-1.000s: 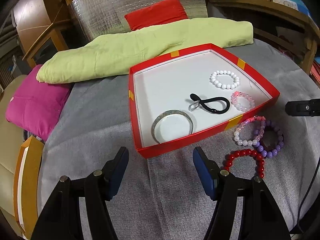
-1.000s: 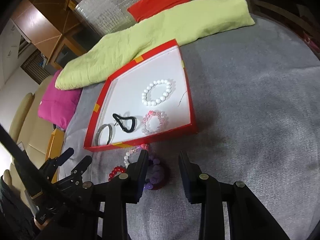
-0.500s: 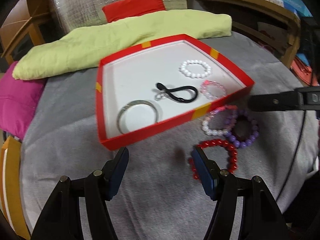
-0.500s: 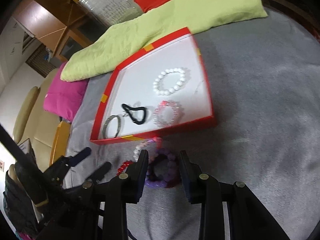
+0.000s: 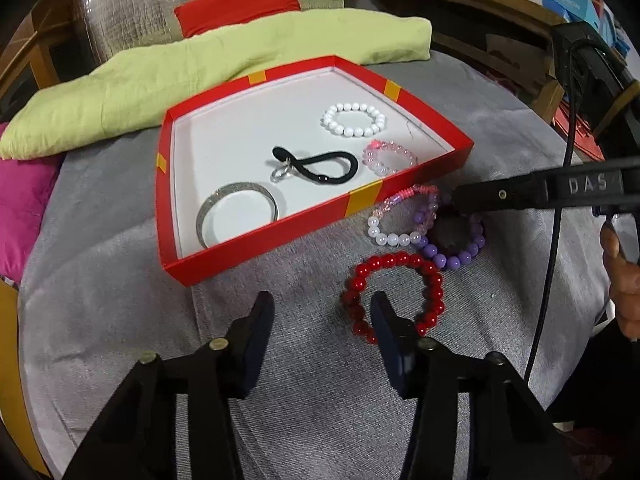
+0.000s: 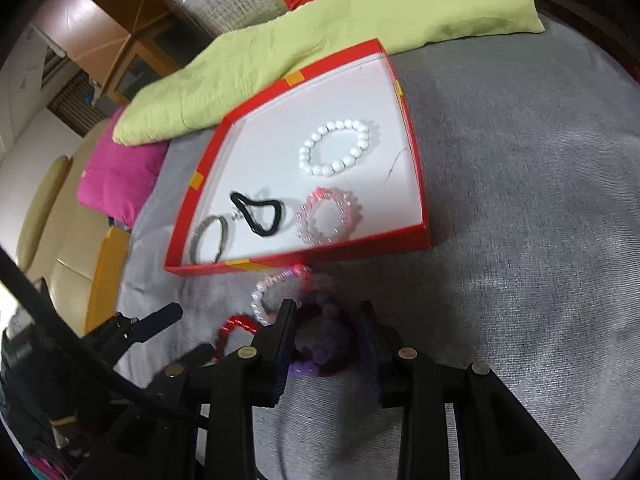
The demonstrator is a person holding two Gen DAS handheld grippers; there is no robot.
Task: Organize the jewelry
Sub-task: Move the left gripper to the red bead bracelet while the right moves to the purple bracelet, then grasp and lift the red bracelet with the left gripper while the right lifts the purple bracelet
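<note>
Red tray (image 5: 256,257) on grey-covered table (image 5: 120,280); three bracelets lie outside it.

Left wrist view: left gripper (image 5: 322,324) fingers spread, holding nothing, low over the cloth; red bead bracelet (image 5: 394,292) lies at its right finger. White-pink bracelet (image 5: 404,216) and purple bracelet (image 5: 454,246) overlap just beside the tray's near wall. Inside the tray: white bead bracelet (image 5: 354,120), pink bracelet (image 5: 390,158), black hair tie (image 5: 320,166), silver bangle (image 5: 238,216).
Right wrist view: right gripper (image 6: 326,324) fingers spread, straddling the blurred purple bracelet (image 6: 320,336); contact cannot be told.
</note>
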